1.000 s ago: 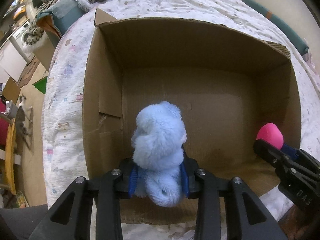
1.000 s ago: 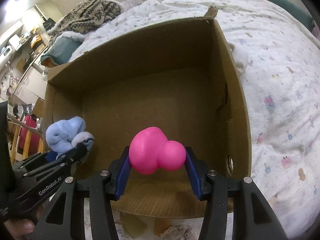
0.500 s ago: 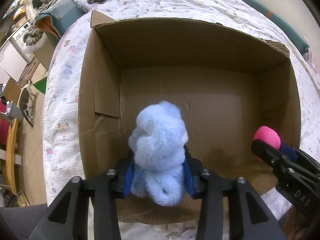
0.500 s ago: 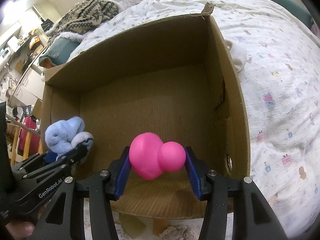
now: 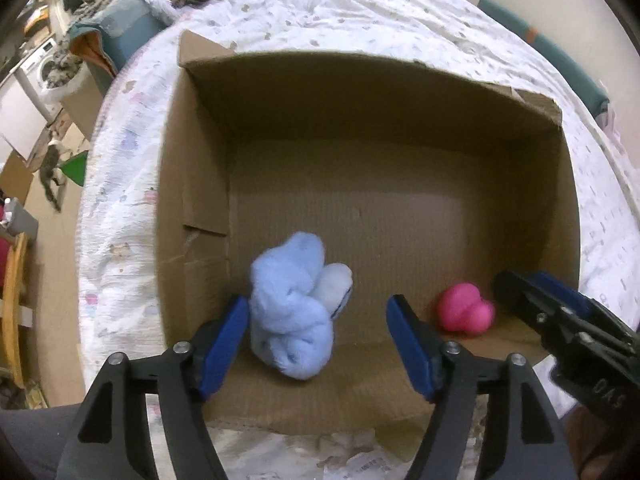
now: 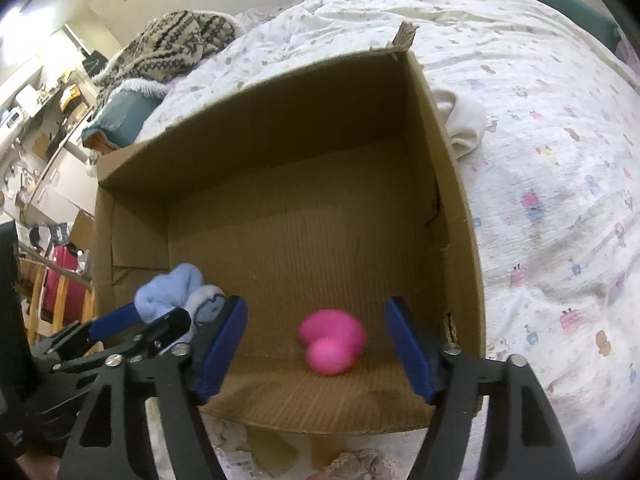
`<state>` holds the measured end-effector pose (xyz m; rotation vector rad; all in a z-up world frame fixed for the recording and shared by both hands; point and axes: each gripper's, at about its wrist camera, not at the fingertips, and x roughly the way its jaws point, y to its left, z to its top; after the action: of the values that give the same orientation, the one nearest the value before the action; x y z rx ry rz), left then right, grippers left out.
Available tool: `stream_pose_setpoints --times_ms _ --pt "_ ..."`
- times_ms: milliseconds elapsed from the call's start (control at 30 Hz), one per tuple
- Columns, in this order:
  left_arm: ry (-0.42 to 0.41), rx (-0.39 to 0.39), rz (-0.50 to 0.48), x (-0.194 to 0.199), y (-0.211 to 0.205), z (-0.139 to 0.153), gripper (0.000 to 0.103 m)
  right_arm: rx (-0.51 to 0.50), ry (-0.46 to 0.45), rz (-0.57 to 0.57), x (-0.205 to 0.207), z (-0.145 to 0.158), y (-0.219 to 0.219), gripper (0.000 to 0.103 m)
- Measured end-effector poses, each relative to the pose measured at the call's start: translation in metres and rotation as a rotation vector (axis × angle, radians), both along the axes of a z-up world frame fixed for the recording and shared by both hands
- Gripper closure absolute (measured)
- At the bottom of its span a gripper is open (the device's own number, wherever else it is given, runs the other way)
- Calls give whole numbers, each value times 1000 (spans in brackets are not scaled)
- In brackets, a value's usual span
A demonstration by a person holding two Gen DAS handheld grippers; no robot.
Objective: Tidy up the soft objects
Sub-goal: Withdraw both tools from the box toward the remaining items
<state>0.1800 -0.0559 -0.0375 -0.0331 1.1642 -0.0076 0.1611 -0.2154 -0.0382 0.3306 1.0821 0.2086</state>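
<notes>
An open cardboard box (image 5: 200,184) sits on a bed. A light blue plush toy (image 5: 294,312) lies inside near the box's front left. My left gripper (image 5: 318,332) is open above it, the toy close to the left pad. A pink soft toy (image 6: 332,340) lies inside at the front right, blurred; it also shows in the left wrist view (image 5: 464,314). My right gripper (image 6: 316,344) is open above it, jaws wide and apart from it. The blue toy also shows in the right wrist view (image 6: 176,292), with the left gripper (image 6: 140,332) partly in front.
The box (image 6: 452,208) rests on a white patterned bedspread (image 6: 560,160). A white cloth (image 6: 460,120) lies beside the box's right wall. A knitted blanket (image 6: 176,44) and teal cushion (image 5: 120,32) lie at the back. The floor and furniture are at the left (image 5: 36,184).
Both grippers have opened. The blue plush and the pink toy have dropped from the jaws into the box.
</notes>
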Motion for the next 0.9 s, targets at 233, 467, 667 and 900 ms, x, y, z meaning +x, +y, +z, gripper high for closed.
stream_pose_setpoints --times_ms 233,467,667,900 --pt "-52 41 -21 -18 -4 19 34 78 -23 -34 -14 12 -17 0" --pt "-102 46 -32 -38 -1 39 34 57 -89 -44 -33 33 -16 0" --pt "-120 37 -10 -55 9 46 34 39 -84 4 -45 43 -11 0" --pt "-129 25 19 -74 24 52 34 12 -56 -22 -62 36 -19 0"
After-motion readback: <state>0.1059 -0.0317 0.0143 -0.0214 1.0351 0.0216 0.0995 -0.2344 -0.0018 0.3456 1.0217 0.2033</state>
